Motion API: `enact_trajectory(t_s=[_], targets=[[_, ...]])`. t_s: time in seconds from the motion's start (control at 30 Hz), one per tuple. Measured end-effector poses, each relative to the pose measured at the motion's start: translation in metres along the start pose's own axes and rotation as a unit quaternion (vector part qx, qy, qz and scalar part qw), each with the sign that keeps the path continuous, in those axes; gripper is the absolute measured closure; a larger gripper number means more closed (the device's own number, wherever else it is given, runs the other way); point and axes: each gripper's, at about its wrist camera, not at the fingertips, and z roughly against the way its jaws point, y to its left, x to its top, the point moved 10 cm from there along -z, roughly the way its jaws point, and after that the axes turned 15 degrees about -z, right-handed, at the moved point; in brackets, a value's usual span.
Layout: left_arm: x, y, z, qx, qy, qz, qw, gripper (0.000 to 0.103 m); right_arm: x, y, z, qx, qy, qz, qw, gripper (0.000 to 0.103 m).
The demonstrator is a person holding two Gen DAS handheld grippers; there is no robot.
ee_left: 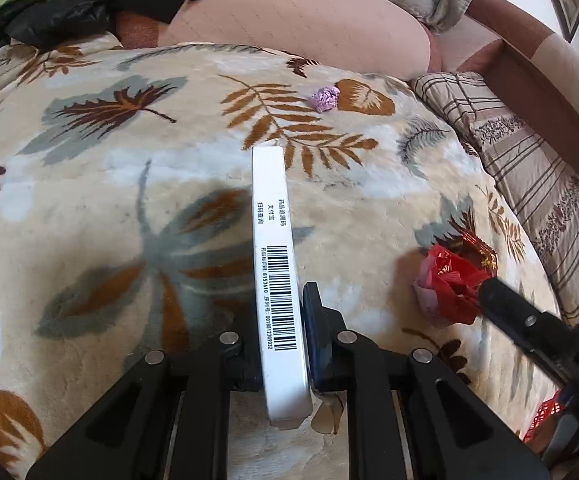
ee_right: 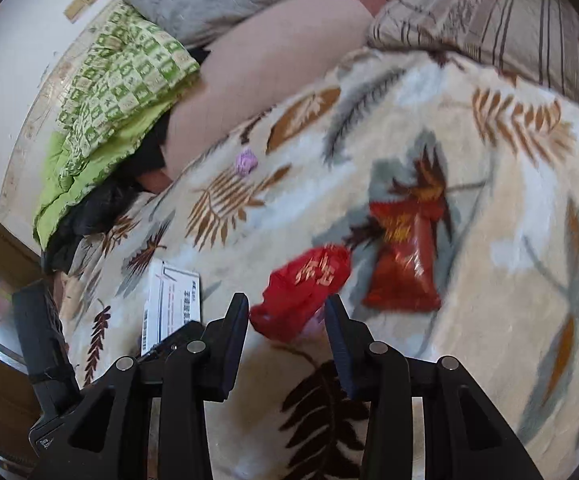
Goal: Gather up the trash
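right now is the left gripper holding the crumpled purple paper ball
No, the left gripper is clamped on the flat white barcoded box, while the crumpled purple paper ball lies apart on the leaf-patterned blanket.

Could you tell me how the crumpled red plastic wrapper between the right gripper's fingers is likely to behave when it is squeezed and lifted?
The red plastic wrapper looks thin and crumpled, so it will probably collapse between the right hand-held gripper fingers. It seems light. Its glossy film may slip unless pinched firmly.

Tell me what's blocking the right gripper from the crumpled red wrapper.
Nothing visible. The crumpled red wrapper already sits between the open fingers of the right gripper, on the leaf-print blanket. The flat red packet lies beyond it, out of the path.
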Motion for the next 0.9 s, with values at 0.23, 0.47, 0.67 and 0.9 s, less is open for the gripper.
enact_trajectory(t_s=[0.23, 0.47, 0.67, 0.9], targets=[[0.0, -0.003, 0.002, 0.002, 0.0, -0.007, 1.0, 0.088, 0.008, -0.008, -0.025, 0.002, 0.003, -0.03, 1.0, 0.053], [-0.001, -0.001, 0.002, 0.0, 0.0, -0.004, 1.0, 0.088, 0.011, -0.007, -0.039, 0.0, 0.006, -0.026, 1.0, 0.051], [-0.001, -0.002, 0.002, 0.002, 0.0, -0.007, 1.0, 0.088, 0.02, -0.005, -0.034, 0.007, -0.007, -0.034, 0.999, 0.042], [-0.001, -0.007, 0.002, 0.008, 0.0, -0.017, 0.9998, 0.088, 0.023, -0.008, -0.05, 0.013, 0.016, -0.053, 0.998, 0.064]])
